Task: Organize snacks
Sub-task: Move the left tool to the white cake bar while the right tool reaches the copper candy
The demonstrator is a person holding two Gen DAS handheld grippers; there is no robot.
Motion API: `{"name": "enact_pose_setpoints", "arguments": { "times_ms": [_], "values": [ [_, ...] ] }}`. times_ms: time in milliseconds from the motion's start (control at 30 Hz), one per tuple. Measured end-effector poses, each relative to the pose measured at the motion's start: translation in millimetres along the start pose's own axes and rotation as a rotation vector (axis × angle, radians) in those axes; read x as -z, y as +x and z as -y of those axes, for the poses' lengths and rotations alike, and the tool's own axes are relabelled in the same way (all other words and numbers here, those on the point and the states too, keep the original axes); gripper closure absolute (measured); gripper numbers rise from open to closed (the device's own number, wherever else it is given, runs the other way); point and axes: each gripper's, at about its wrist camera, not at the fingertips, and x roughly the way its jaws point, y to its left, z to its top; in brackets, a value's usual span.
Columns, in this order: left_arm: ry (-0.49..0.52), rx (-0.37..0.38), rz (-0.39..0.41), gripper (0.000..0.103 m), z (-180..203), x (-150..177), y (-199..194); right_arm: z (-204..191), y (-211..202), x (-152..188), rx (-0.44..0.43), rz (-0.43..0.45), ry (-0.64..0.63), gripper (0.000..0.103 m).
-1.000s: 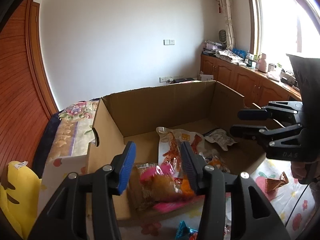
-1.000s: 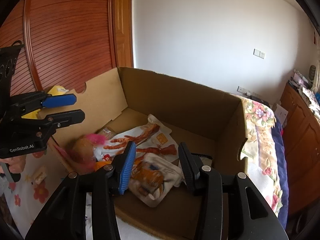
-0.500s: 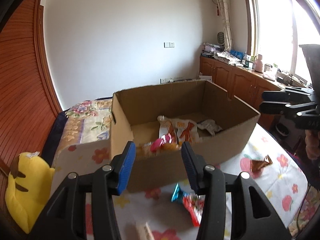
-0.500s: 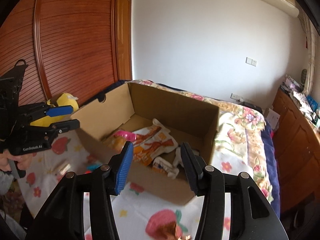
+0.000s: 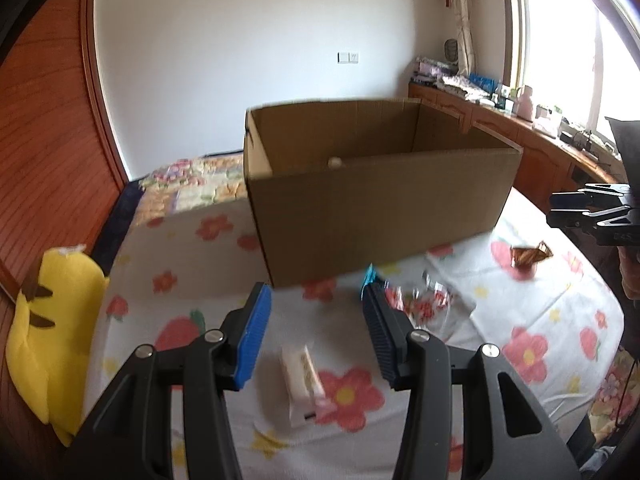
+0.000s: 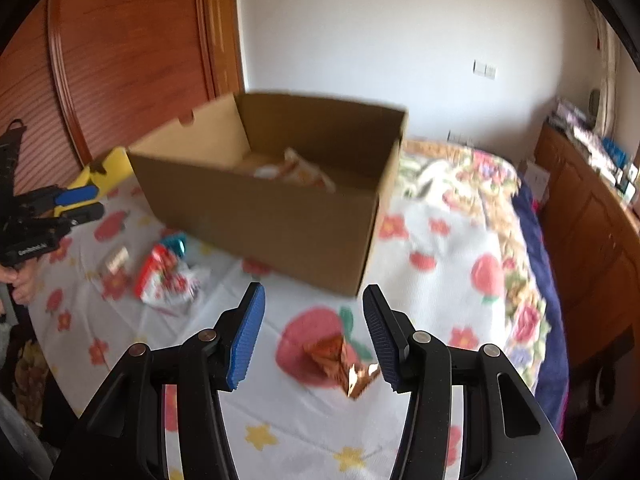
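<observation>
An open cardboard box (image 5: 376,200) stands on the flowered cloth; snack bags (image 6: 296,170) lie inside it. My left gripper (image 5: 316,340) is open and empty above a white snack bar (image 5: 302,380). A red-and-clear packet (image 5: 416,300) and a teal packet (image 5: 368,276) lie just beyond its right finger. My right gripper (image 6: 314,336) is open and empty over a shiny brown wrapped snack (image 6: 340,364). That brown snack also shows in the left wrist view (image 5: 530,254). The red packet (image 6: 164,276) and the snack bar (image 6: 116,258) also show in the right wrist view.
A yellow plush toy (image 5: 52,320) lies at the table's left edge. A bed with a floral cover (image 6: 480,184) is behind the box. Wooden cabinets (image 5: 500,128) run along the window wall. A wooden wardrobe (image 6: 120,60) stands at the left.
Both grippers have pulled back and down from over the box to low over the cloth in front of it. The box interior is mostly out of sight now. Both stay open.
</observation>
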Motion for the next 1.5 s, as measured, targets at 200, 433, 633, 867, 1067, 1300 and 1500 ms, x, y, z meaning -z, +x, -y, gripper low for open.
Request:
{"name": "enact_pose_setpoints", "arguments": {
  "times_ms": [200, 433, 633, 867, 1067, 1300, 1500],
  "values": [
    [-0.007, -0.004, -0.038, 0.056, 3, 20, 11, 5, 35, 25, -0.007, -0.094, 0.013, 0.051],
    [-0.024, -0.009, -0.062, 0.056, -1, 30, 18, 8, 55, 37, -0.010, -0.147, 0.013, 0.051],
    [-0.043, -0.013, -0.077, 0.056, -6, 37, 23, 11, 58, 45, -0.012, -0.167, 0.020, 0.052],
    [-0.045, -0.022, -0.092, 0.056, -7, 38, 25, 10, 58, 53, 0.000, -0.151, 0.022, 0.051],
    [-0.037, -0.031, -0.137, 0.056, -8, 40, 35, 10, 58, 57, 0.009, -0.119, 0.015, 0.050],
    [-0.061, -0.023, -0.197, 0.055, -12, 43, 49, 9, 59, 57, 0.022, -0.120, 0.014, 0.047],
    [-0.063, -0.056, -0.199, 0.044, -11, 43, 51, 9, 59, 57, 0.021, -0.123, 0.016, 0.047]
  ]
}}
